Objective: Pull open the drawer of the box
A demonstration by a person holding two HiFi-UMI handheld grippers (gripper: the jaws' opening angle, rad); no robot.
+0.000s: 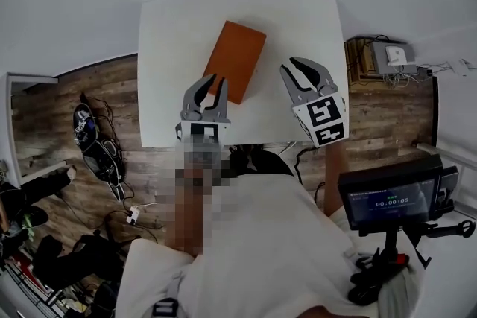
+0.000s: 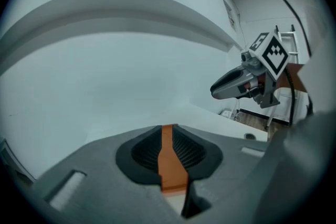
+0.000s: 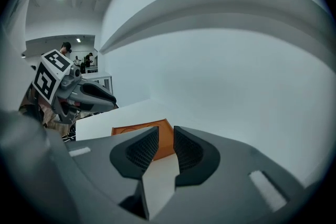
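**A:** Quick count pls?

**B:** 1 flat orange rectangular box [image 1: 237,59], 1 white square table [image 1: 168,33], and 2 grey two-jaw claws, i.e. left claw [image 1: 217,80] and right claw [image 1: 292,68]. Each has a black-and-white marker cube; the right one's cube [image 1: 324,119] shows clearly.

**A:** Where's the box?

**B:** Lying flat at approx mid-table, turned at an angle to the table edges. Its near end is just beside the left claw's tips. Can't tell which face has the drawer.

**A:** Left claw?

**B:** Narrow gap btwn the jaws. Its own view shows the orange box thru that slit, w/ a bit of white table below it. The pads aren't pressing on anything. Can't tell from the head view if the tips touch the box.

**A:** Right claw?

**B:** Jaws apart, wider than the left's. Bare table and part of the box show thru the gap, and nothing is gripped. It hangs to the right of the box, clear of it.

**A:** Room?

**B:** Wood-plank floor [image 1: 71,89], white walls. Black cables [image 1: 100,149] lie on the floor left of the table. 1 dark screen on a stand [image 1: 387,197] is at the person's right. 1 wooden crate w/ a white device [image 1: 376,59] sits off the table's right side.
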